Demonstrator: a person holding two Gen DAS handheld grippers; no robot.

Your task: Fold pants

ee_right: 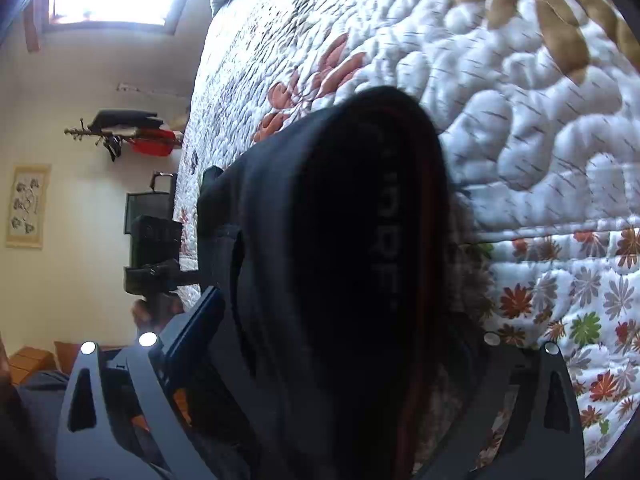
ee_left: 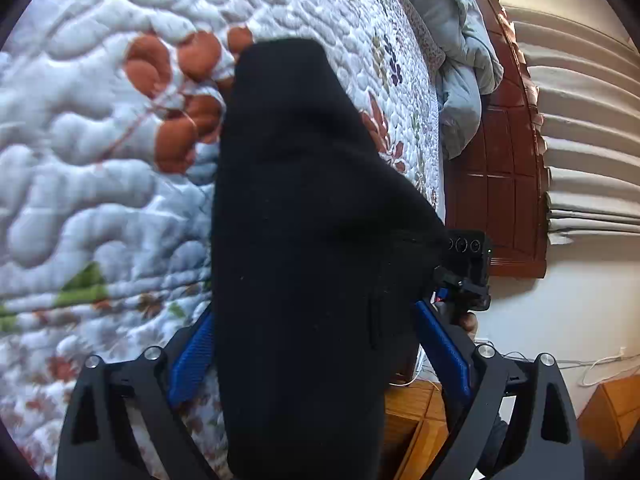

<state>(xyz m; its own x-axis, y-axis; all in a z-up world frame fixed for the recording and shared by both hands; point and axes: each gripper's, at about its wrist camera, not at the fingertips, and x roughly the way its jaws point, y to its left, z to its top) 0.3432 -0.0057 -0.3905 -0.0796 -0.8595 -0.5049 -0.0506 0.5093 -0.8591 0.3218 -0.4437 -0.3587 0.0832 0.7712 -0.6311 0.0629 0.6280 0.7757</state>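
The black pants (ee_left: 304, 240) hang between the blue fingers (ee_left: 192, 356) of my left gripper (ee_left: 316, 344), which is shut on the cloth and holds it up over the quilted bed. In the right wrist view the pants (ee_right: 340, 260) fill the centre, with a waistband with pale lettering. My right gripper (ee_right: 332, 320) is shut on that cloth; one finger (ee_right: 200, 320) shows at the left, the other is hidden. The other gripper's body shows at the right of the left wrist view (ee_left: 468, 268) and at the left of the right wrist view (ee_right: 156, 256).
A white quilt with floral patches (ee_left: 100, 160) covers the bed (ee_right: 540, 140). A crumpled pale blue blanket (ee_left: 460, 60) lies by the dark wooden headboard (ee_left: 504, 160). Wooden furniture (ee_left: 416, 420) stands beside the bed. A wall rack with clothes (ee_right: 128, 132) hangs on the far wall.
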